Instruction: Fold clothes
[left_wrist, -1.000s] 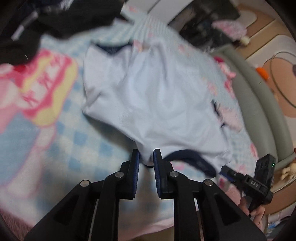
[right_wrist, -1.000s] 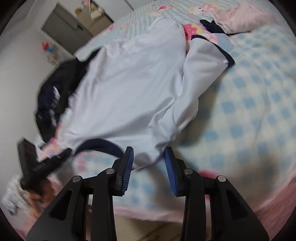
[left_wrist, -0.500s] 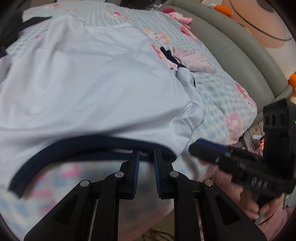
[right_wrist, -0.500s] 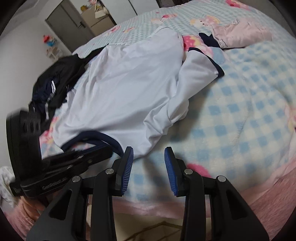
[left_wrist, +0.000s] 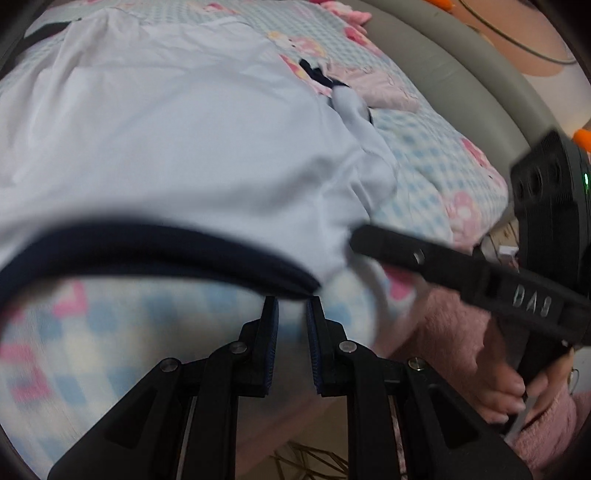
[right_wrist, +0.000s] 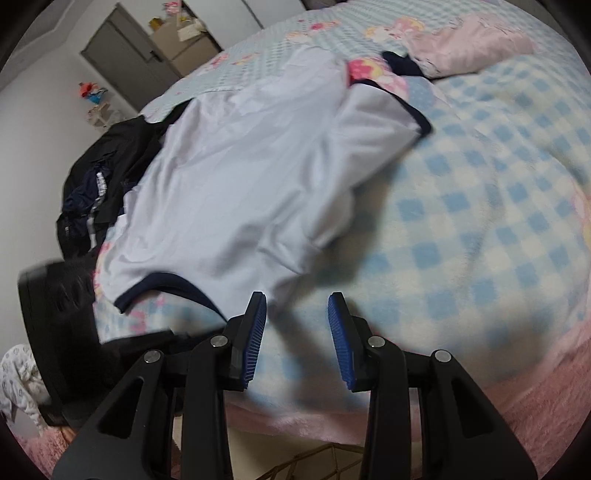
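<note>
Checked bed blanket (right_wrist: 480, 221) under a pale shirt (right_wrist: 240, 177).
My left tongs (left_wrist: 291, 306) and right tongs (right_wrist: 297, 306) hang parted, gripping nothing, at its navy collar (left_wrist: 147, 247).

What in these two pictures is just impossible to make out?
- Left wrist view: the white shirt has its navy collar smeared by motion blur, so whether the left tongs touch it is unclear.
- Right wrist view: the dark clothes pile is too tangled to count garments.
- Right wrist view: the pink folded garment is too small to identify.
- Both views: the shirt's far hem is unclear.
</note>
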